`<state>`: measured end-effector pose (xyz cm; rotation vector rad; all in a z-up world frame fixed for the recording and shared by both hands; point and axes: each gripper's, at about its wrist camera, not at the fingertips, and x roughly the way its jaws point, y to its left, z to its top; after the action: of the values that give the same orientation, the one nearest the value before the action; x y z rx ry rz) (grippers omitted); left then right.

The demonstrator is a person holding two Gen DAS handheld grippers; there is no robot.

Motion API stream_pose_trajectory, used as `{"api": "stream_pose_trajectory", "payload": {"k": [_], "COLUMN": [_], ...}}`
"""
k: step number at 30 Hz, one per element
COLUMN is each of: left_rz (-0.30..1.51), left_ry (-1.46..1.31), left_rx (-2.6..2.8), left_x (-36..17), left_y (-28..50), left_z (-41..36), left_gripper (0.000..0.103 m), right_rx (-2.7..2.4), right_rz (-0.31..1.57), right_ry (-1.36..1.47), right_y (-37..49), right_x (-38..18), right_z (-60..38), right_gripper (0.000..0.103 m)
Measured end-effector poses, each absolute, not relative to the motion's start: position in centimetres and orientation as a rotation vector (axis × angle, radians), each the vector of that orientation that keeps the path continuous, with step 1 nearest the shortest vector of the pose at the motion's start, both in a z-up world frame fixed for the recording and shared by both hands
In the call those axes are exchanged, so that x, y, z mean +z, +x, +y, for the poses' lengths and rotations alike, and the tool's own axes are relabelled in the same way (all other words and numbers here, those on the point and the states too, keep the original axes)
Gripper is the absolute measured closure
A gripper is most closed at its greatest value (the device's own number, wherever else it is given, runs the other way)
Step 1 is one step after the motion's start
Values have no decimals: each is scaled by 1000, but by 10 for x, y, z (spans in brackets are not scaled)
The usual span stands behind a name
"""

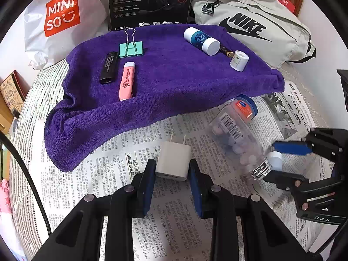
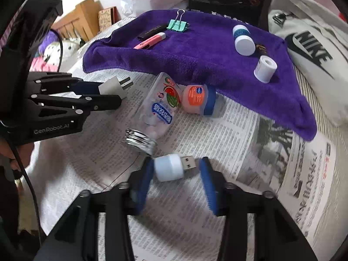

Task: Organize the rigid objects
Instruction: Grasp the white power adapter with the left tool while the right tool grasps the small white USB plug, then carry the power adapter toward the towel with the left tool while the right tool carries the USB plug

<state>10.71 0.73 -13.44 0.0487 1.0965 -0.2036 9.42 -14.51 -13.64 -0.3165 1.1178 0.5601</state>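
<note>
My left gripper (image 1: 173, 167) is shut on a white charger plug (image 1: 174, 159), its prongs pointing away toward the purple towel (image 1: 174, 82). The right wrist view shows that gripper (image 2: 108, 95) and the plug (image 2: 113, 88) at the left. My right gripper (image 2: 176, 166) stands open around a small white USB light (image 2: 168, 167) on the newspaper (image 2: 217, 134). The left pad touches it, while the right pad is clear of the metal connector. In the left wrist view the right gripper (image 1: 271, 159) brackets the light (image 1: 275, 159).
A clear candy bottle (image 2: 158, 111) with a silver cap and a small blue-lidded jar (image 2: 198, 100) lie on the newspaper. On the towel lie a mint binder clip (image 1: 131, 49), black lighter (image 1: 108, 68), pink highlighter (image 1: 127, 81), blue-white bottle (image 1: 201, 40) and white roll (image 1: 239, 61). Bags and a box stand behind.
</note>
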Motion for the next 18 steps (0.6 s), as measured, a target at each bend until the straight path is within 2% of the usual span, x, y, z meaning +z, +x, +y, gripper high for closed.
{"api": "stream_pose_trajectory", "payload": {"k": [1,3,5,8,11,18], "left_rz": [1097,1098,1097,1096,1096,1094], "left_ry": [50,55,52,49,53,28], "left_rx": [-203,-204,-206,-205,-203,-200], "left_x": [-135,-135,-135,-134,-134,-134], "left_y": [107,107,107,108,108,106], "left_z": [7,7,8,7,6,10], "left_gripper": [74,74,74,74,74,74], "right_rx": [545,548,556,563,596,571], "right_rz": [1111,1098,1105,1082,1054,1095], "right_ry": [-348,-366,-336,-340,-346,-281], "right_y": [95,96,99,96,93,92], "right_x": [-138,-139,-140,-139,-139,-132], "right_z": [-143,-144,-147,-148,-144,-152], "right_gripper": [41,40,43,52,65,66]}}
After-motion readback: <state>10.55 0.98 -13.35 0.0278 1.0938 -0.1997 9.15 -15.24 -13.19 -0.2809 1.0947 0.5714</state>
